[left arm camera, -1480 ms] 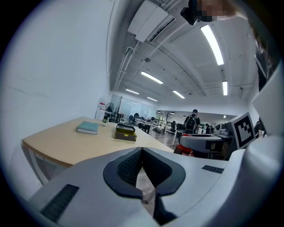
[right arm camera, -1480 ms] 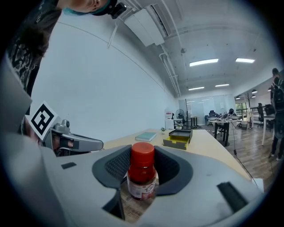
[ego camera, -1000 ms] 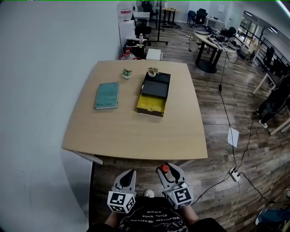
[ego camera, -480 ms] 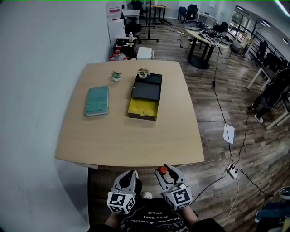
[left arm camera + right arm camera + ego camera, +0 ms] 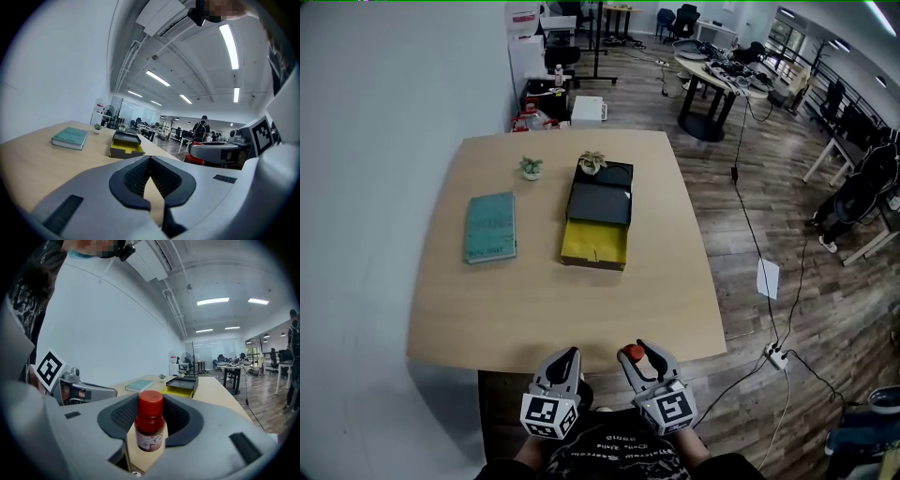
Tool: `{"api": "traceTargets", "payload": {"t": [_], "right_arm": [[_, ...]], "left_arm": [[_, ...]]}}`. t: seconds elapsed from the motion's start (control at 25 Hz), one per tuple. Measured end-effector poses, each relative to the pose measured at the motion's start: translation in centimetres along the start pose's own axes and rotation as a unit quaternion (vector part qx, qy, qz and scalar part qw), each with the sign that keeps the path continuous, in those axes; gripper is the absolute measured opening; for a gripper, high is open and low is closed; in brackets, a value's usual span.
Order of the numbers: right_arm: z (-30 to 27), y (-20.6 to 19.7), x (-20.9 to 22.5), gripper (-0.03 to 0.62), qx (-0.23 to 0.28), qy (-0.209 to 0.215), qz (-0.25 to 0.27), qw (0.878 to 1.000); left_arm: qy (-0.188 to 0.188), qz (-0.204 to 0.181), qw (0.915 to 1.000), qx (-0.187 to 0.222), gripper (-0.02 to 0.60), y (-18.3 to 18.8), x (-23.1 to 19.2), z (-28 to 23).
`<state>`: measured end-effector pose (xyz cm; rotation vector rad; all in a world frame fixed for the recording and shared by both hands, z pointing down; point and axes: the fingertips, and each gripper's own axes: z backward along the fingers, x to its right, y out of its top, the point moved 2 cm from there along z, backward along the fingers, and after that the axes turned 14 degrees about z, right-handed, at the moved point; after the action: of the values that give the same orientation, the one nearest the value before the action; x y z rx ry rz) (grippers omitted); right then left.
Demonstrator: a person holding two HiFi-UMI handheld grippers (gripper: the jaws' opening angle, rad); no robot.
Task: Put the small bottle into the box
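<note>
The right gripper [image 5: 642, 355] is clenched on the small bottle [image 5: 150, 425], its dark pads pressing the bottle's sides. The bottle stands upright between the jaws, with its red cap [image 5: 151, 401] rising above them. Its white label carries print too small to read.

Just left of it, the left gripper [image 5: 565, 357] is closed, its jaw tips meeting with nothing between them. Each gripper's cube [image 5: 673, 409] bears a black-and-white square marker.

Both tools hang at the near edge of the table [image 5: 534, 309]. The box [image 5: 597, 225], yellow tray open with a black part behind it, lies well ahead of the right gripper and slightly to its left. A teal book [image 5: 489, 226] lies ahead of the left gripper; its cover writing is illegible.
</note>
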<state>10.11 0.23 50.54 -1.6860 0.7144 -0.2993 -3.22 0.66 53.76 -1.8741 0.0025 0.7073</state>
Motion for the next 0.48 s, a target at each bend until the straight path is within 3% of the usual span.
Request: {"api": "traceTargets", "payload": {"t": [0.48], "right_arm": [[-7.8, 2.0, 2.1, 0.161, -0.012, -0.045, -0.001, 0.999]], "left_arm": [[-0.032, -0.011, 0.9993, -0.016, 0.005, 5.0, -5.8, -6.2]]}}
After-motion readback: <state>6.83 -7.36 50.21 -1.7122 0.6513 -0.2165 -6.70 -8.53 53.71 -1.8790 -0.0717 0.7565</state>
